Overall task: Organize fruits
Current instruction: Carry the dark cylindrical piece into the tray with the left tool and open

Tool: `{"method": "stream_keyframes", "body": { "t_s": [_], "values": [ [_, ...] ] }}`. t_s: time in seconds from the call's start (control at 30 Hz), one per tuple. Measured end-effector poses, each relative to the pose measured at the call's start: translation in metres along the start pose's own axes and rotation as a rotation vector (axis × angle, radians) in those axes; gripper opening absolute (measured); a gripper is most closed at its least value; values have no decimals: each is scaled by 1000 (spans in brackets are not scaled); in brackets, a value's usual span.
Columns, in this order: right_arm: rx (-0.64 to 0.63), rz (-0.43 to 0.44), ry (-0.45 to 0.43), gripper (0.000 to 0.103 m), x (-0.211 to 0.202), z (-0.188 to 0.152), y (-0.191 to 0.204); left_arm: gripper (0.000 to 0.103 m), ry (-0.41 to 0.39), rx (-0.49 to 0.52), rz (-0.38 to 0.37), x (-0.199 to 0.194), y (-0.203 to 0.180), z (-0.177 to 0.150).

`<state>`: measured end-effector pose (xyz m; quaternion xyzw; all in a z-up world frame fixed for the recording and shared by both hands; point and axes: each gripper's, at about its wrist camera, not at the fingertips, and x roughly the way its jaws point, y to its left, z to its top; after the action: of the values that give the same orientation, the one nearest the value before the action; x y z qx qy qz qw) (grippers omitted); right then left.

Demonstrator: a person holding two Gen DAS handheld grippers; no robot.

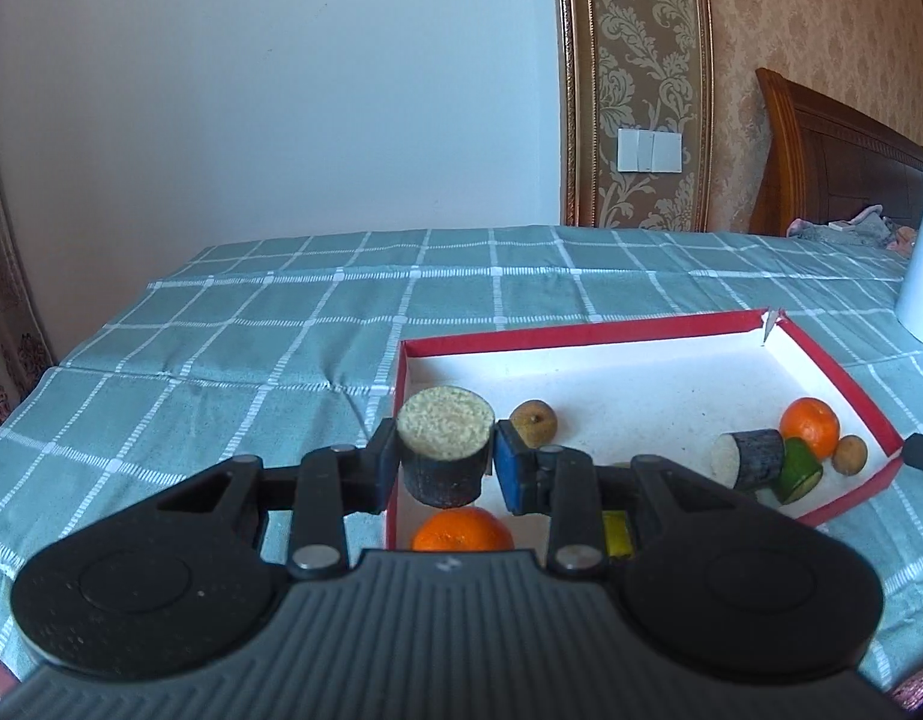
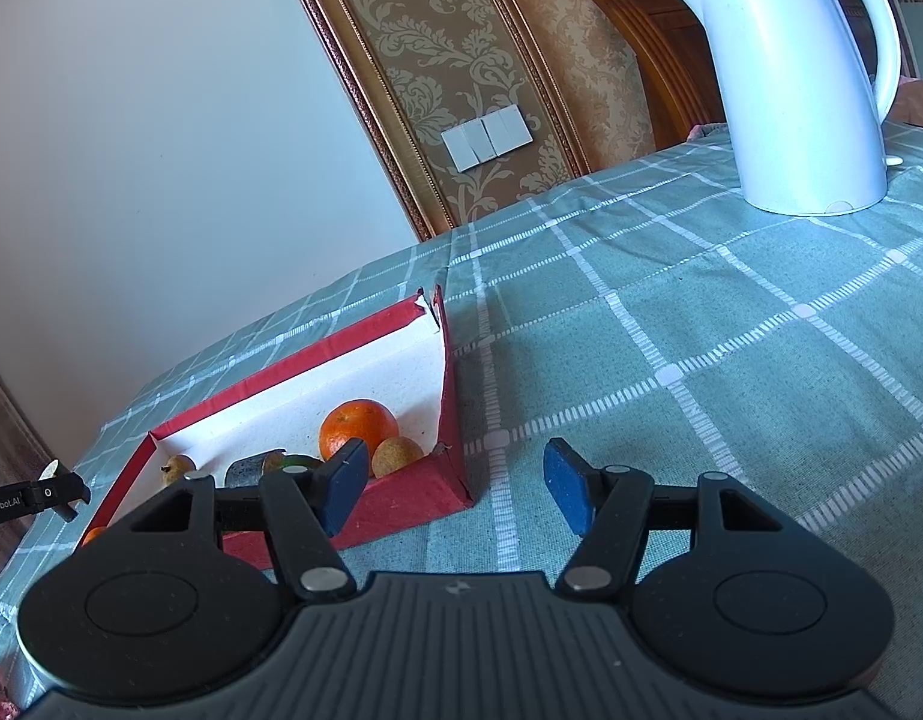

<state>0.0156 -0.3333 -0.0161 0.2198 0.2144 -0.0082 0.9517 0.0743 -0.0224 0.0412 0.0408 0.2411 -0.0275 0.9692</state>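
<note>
Above the near left corner of the red box [image 1: 581, 333], the left gripper [image 1: 444, 462] is clamping a dark stub [image 1: 444, 456] by its sides, pale cut face up, directly over an orange [image 1: 461, 531]; the pads are gripping a round, short surface, so the stub may be slipping or twisting loose and dropping onto that orange. At the right, outside the box's near wall, the right gripper [image 2: 455, 489] is hanging with jaws apart, holding nothing.
</note>
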Motion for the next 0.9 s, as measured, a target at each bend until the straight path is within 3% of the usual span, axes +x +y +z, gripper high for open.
{"method": "stream_keyframes", "body": {
  "t_s": [0.9],
  "values": [
    [11,-7,3,64,1,2,-3,31,16,-26,38,22,11,-1]
  ]
}}
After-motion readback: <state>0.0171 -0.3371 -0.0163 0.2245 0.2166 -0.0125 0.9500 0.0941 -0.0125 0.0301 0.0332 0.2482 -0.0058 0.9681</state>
